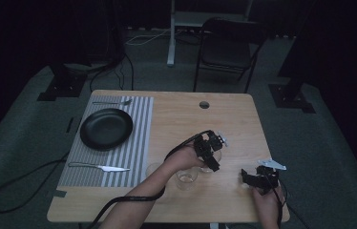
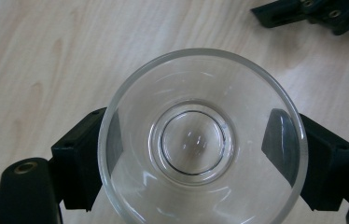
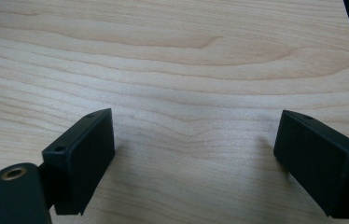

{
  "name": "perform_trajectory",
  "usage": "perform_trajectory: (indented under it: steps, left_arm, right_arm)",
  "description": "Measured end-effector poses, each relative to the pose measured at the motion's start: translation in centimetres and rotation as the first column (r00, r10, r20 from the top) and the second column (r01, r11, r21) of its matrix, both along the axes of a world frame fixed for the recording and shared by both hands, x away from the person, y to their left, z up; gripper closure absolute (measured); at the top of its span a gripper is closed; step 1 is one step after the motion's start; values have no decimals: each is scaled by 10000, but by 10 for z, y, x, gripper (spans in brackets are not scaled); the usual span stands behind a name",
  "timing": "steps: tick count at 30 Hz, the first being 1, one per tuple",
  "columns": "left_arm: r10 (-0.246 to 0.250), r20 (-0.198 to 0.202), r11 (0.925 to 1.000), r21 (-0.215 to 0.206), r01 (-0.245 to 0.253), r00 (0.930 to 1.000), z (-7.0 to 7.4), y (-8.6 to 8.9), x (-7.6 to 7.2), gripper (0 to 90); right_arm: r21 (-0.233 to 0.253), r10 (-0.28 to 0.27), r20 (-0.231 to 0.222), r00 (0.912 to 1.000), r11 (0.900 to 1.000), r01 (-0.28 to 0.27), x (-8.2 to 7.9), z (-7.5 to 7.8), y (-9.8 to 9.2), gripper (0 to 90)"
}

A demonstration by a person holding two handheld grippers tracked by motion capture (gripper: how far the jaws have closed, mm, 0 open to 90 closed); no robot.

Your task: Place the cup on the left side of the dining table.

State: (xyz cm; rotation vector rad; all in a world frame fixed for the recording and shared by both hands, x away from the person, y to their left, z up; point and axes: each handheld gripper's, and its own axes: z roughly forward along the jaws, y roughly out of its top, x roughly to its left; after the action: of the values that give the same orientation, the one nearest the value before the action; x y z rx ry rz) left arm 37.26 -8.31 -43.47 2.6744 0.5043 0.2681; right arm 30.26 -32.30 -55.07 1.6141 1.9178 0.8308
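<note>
A clear drinking glass [image 2: 196,140] stands upright on the wooden table [image 1: 181,119], seen from straight above in the left gripper view. My left gripper [image 2: 196,151] has its black jaws pressed against the glass's two sides, shut on it. In the high view that gripper [image 1: 210,149] is at the table's middle right, over the glass [image 1: 212,164]. My right gripper [image 1: 255,179] rests near the front right edge, open. Bare wood lies between its jaws [image 3: 196,154].
Two more clear glasses [image 1: 187,177] [image 1: 153,169] stand just left of the held one. A striped placemat [image 1: 138,152] on the left carries a black plate [image 1: 106,128], a fork [image 1: 112,102] and a knife [image 1: 99,167]. A folding chair [image 1: 226,47] stands beyond the table.
</note>
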Motion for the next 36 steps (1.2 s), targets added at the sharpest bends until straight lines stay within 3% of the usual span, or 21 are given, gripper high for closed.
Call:
perform_trajectory:
  steps: [16,28,30,31,32,36]
  left_arm:
    - [1155,110,9933,77,-1155,9933,11,50,18,179]
    - [2138,206,9765,248,-2143,9767,16,106,24,179]
    - [2138,206,9765,248,-2143,9767,16,106,24,179]
    - [2555,75,9668,70,-2555,9668,16,121,26,179]
    - [2555,75,9668,70,-2555,9668,16,121,26,179]
    - [2992,242,9538,198,-2997,9539,18,144,28,179]
  right_arm:
    - [1,-7,-1,10000,10000,7,0,0,0,119]
    - [4,-10,-12,10000,10000,10,0,0,0,119]
    - [5,-11,-10,10000,10000,11,0,0,0,119]
    - [5,-12,-10,10000,10000,12,0,0,0,119]
    - [4,-12,-10,10000,10000,12,0,0,0,119]
    - [4,-12,-10,10000,10000,12,0,0,0,119]
